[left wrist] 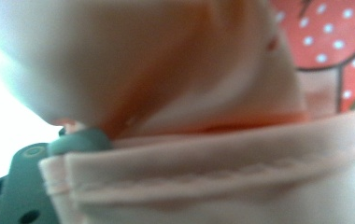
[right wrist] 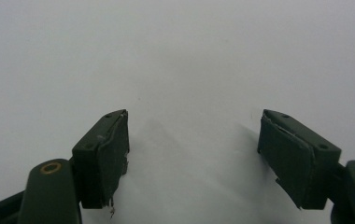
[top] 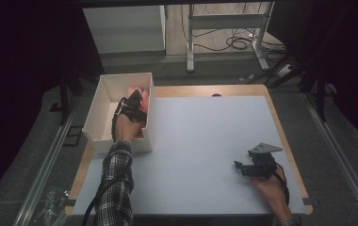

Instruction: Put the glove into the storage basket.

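High view shows the left gripper (top: 137,101) reaching down into the white box (top: 102,101) at upper left, fingers part-open around pink cloth (left wrist: 203,177), grip uncertain, while the right gripper (top: 245,168) rests low on the worktop (top: 205,141) at lower right, fingers (right wrist: 103,154) wide and empty.

The left hand-held gripper (top: 137,100) dips inside the white box (top: 102,96), its jaws covered by the hand, so whether they pinch the pink cloth (top: 137,89) can't be told. In the left gripper view that pink cloth (left wrist: 175,93) is pressed against the lens, badly blurred (one jaw half buried under a hem). The box wall hides most of the cloth. The right forearm runs off the bottom edge.
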Demonstrator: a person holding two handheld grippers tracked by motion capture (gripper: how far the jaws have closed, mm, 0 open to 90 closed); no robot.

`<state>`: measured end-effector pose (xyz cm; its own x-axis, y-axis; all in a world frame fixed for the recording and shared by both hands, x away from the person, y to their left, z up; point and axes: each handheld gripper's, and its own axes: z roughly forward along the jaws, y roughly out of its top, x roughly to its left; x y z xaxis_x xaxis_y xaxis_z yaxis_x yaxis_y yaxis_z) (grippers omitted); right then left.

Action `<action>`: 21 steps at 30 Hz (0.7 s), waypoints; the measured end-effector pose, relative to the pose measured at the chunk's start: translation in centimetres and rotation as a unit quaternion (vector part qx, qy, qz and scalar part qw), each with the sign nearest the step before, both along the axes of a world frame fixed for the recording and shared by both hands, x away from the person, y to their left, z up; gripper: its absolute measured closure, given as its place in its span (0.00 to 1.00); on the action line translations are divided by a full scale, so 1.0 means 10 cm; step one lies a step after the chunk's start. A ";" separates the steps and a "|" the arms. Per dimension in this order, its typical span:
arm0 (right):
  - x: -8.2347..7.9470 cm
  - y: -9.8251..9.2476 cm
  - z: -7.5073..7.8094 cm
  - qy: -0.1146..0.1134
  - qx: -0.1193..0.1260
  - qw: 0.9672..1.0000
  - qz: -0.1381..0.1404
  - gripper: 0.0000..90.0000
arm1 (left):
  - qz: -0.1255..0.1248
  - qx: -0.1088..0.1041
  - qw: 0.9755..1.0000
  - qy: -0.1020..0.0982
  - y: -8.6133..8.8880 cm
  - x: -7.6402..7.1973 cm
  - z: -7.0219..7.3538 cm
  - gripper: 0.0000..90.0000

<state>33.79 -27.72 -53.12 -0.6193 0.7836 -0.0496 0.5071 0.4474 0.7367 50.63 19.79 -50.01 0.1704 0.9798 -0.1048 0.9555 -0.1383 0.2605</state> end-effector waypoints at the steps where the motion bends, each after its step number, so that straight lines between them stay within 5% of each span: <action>1: 0.00 0.00 0.00 0.001 0.001 1.000 0.000 0.28 | -0.002 -0.003 1.000 0.000 0.01 0.00 0.00 0.20; 8: 0.00 0.00 0.00 0.000 0.000 1.000 0.000 0.28 | -0.012 -0.034 0.999 -0.009 0.08 -0.04 0.08 0.10; 21: 0.00 0.00 0.00 0.000 0.000 1.000 0.000 0.28 | -0.034 -0.020 0.998 -0.053 0.12 -0.19 0.39 0.06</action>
<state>33.78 -27.72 -53.12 -0.6193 0.7836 -0.0499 0.5067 0.4474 0.7369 48.75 20.99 -46.15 0.2493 0.9607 -0.1220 0.9110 -0.1900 0.3660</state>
